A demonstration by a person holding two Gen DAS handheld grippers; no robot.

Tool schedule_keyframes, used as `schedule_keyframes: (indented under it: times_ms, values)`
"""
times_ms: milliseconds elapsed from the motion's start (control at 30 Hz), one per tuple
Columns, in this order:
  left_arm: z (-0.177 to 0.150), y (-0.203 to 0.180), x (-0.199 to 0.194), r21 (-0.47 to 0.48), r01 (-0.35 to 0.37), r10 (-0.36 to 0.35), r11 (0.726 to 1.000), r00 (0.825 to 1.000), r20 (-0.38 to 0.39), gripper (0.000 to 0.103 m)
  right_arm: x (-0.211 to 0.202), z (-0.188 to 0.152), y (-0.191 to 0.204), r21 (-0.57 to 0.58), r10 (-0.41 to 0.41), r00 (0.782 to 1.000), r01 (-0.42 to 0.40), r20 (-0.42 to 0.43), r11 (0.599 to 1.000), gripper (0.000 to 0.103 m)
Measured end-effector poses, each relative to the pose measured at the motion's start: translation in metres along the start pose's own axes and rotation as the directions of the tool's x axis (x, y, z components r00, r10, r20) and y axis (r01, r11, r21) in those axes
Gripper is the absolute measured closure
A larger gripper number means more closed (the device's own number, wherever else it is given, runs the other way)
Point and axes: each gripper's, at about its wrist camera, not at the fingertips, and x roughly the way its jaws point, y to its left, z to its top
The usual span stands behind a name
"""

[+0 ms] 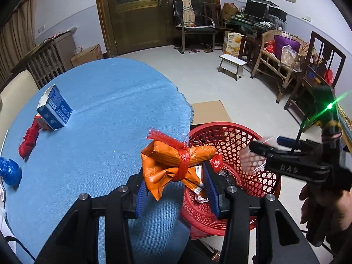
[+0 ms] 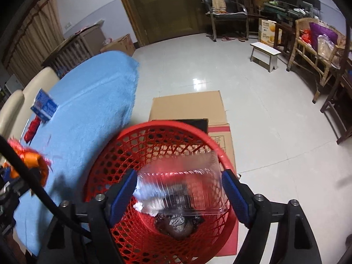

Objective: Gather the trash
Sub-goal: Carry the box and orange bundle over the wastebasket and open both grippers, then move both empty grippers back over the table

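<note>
Crumpled orange foil wrapper (image 1: 176, 167) is pinched in my left gripper (image 1: 176, 189); my right gripper's (image 2: 178, 189) wide fingers flank a clear plastic box (image 2: 180, 189) over the red mesh basket (image 2: 132, 136).

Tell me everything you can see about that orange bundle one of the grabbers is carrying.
The orange bundle is crumpled, glossy wrapper printed with pale leaves, cinched at the middle by red mesh netting that frays out at the top. The left gripper pinches it between blue-padded fingers, holding it in the air at the blue table's edge, beside the red basket.
</note>
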Motion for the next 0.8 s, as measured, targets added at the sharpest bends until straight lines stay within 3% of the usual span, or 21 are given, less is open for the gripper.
schedule_keyframes:
  times_ms: [300,333,400,433,567,800]
  values:
    - [-0.001,-0.025,0.01,0.066,0.058,-0.055,0.996,0.998,-0.04,0.053,-0.03,0.014,-0.019,0.06,0.003,0.996,-0.009,0.094,0.998,0.016]
    - [-0.001,-0.028,0.014,0.072,0.07,-0.066,0.995,0.996,-0.052,0.05,-0.033,0.015,-0.02,0.062,0.002,0.995,-0.008,0.103,0.998,0.016]
    - [0.0,-0.035,0.023,0.084,0.084,-0.077,0.993,0.993,-0.086,0.024,-0.041,0.017,-0.022,0.07,-0.002,0.992,-0.007,0.124,0.998,0.016]
    - [0.0,-0.038,0.029,0.093,0.088,-0.079,0.992,0.992,-0.102,0.021,-0.044,0.018,-0.022,0.073,-0.003,0.991,-0.007,0.131,0.997,0.016]
    - [0.0,-0.037,0.032,0.098,0.096,-0.084,0.991,0.988,-0.128,0.021,-0.054,0.021,-0.023,0.08,-0.006,0.988,-0.006,0.154,0.997,0.016]
    - [-0.005,0.014,-0.001,-0.024,0.065,-0.066,0.998,0.997,-0.048,0.021,-0.064,0.026,-0.005,0.063,-0.005,0.983,-0.007,0.181,0.998,0.016]
